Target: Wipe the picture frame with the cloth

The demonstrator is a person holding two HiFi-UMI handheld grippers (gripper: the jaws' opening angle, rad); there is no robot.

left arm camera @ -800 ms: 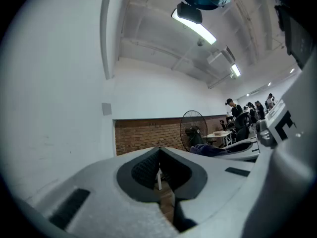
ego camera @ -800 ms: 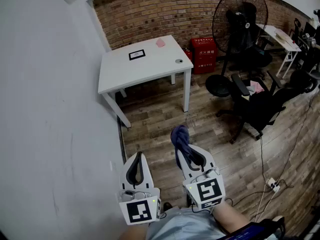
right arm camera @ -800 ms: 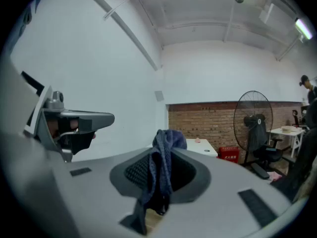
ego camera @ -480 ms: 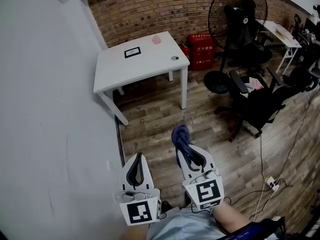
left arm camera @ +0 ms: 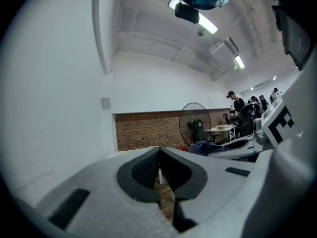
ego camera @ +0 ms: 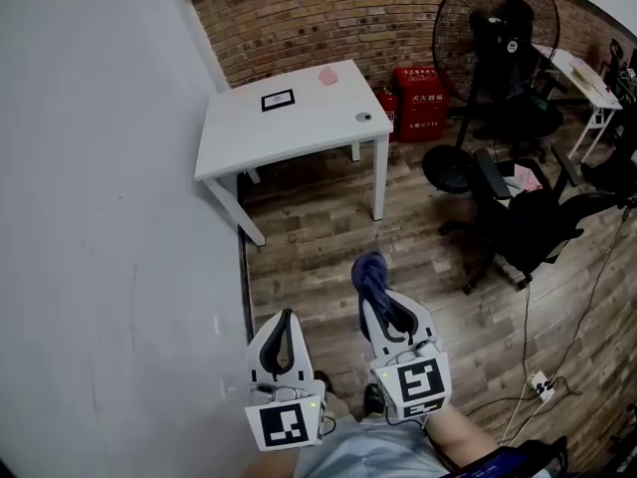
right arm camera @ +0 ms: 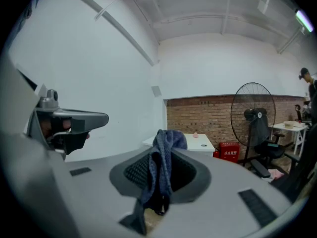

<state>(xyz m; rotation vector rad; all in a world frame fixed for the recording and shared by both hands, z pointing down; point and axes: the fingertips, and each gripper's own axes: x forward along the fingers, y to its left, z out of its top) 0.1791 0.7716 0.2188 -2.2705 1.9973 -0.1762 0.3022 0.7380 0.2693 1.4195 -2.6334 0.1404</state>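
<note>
- My right fingers (right arm camera: 134, 171) are clenched on the cloth (right arm camera: 163, 152); it is pinched between them, a bunch standing above the tips and a tail hanging below
- My left fingers (left arm camera: 142, 168) are pressed together on nothing, tips touching
- Both pairs are held low in front of me over the wooden floor (ego camera: 318, 237), side by side and just apart, pointing forward
- The frame (ego camera: 278, 100) lies flat on the white worktop (ego camera: 299, 137), well apart from me across the floor, close to the far edge by the brick wall (ego camera: 299, 18)
- It sits ahead and a little left of the cloth, more nearly in line with my left fingers; its long side seems to run along that far edge
- A pink thing (ego camera: 328, 76) and a small round thing (ego camera: 363, 118) share the worktop, both apart from the frame
- A fan (ego camera: 498, 38), a red crate (ego camera: 422, 91) and chairs stand off to the right
- I judge wiping has not begun: I must close on the worktop, then bring the cloth forward and leftward onto the frame, with my empty left fingers well placed to steady it
</note>
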